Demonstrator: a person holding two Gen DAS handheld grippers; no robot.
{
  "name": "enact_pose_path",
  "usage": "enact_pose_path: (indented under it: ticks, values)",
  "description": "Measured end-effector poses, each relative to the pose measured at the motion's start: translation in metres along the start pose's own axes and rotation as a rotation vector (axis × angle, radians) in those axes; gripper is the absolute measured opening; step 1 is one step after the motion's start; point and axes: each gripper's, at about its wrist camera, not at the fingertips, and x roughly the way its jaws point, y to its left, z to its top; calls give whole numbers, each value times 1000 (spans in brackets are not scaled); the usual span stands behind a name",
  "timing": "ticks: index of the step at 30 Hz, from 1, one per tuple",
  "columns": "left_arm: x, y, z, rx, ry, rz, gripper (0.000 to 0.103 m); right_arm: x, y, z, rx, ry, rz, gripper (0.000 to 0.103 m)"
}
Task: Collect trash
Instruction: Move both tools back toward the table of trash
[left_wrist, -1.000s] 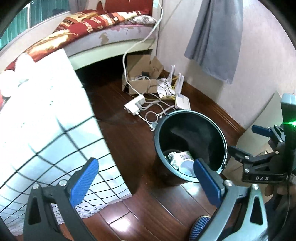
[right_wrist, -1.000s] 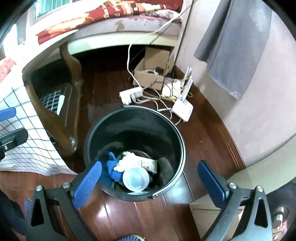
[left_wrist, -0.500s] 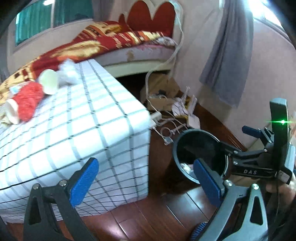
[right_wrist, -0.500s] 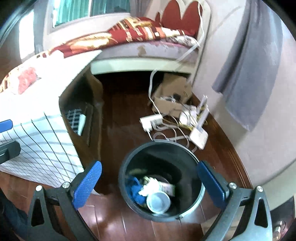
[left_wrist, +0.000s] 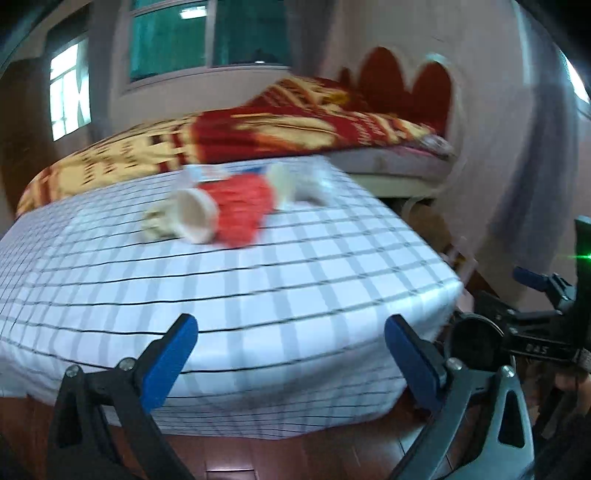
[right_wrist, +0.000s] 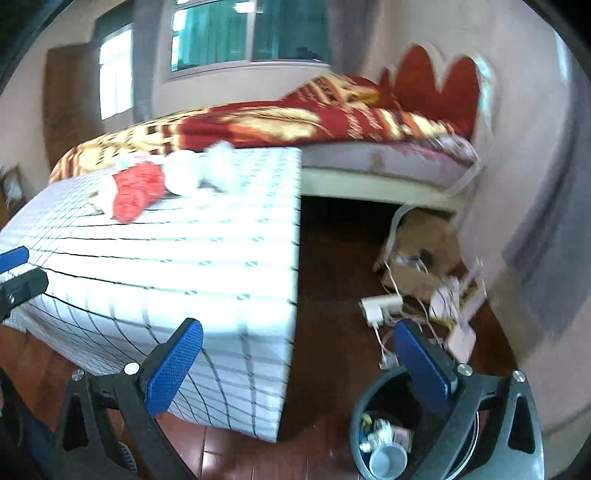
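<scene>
Both claws wide, empty; left gripper (left_wrist: 290, 354) should reach far over table (left_wrist: 258, 295), squarely onto red cup (left_wrist: 240, 210); bin (right_wrist: 373, 435) near right

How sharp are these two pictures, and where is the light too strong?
Left wrist view: motion blur smears the red item and the cup on the checked cloth; the left gripper is sharp. Right wrist view: the cloth glares white, the cables are blurred, and straight edges bow.
</scene>
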Motion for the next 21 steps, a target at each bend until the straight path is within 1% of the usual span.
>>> enact_pose_path:
  ticks: [1, 3, 5, 9, 14, 16, 18, 20, 21]
  values:
    - [0, 12, 2, -23, -4, 13, 97, 2, 9, 7, -15, -3, 8, 103]
    - [2, 34, 6, -68, -9, 38, 95, 5, 25, 22, -25, -21, 59, 103]
    - [5, 52, 12, -90, -19, 64, 93, 10, 36, 35, -33, -29, 87, 103]
    - [15, 70, 24, -105, -27, 97, 92, 28, 50, 58, -50, -24, 130, 103]
    - [41, 85, 38, -107, -6, 116, 92, 50, 63, 83, -82, -21, 153, 103]
    - [50, 89, 43, -110, -3, 109, 92, 60, 64, 91, -85, -11, 163, 99]
    - [60, 91, 49, -117, -6, 89, 92, 73, 67, 100, -87, 2, 172, 88]
    - [70, 91, 53, -123, 0, 67, 87, 85, 69, 106, -95, 15, 173, 85]
    - [75, 90, 56, -126, 2, 49, 81, 92, 70, 109, -96, 19, 173, 84]
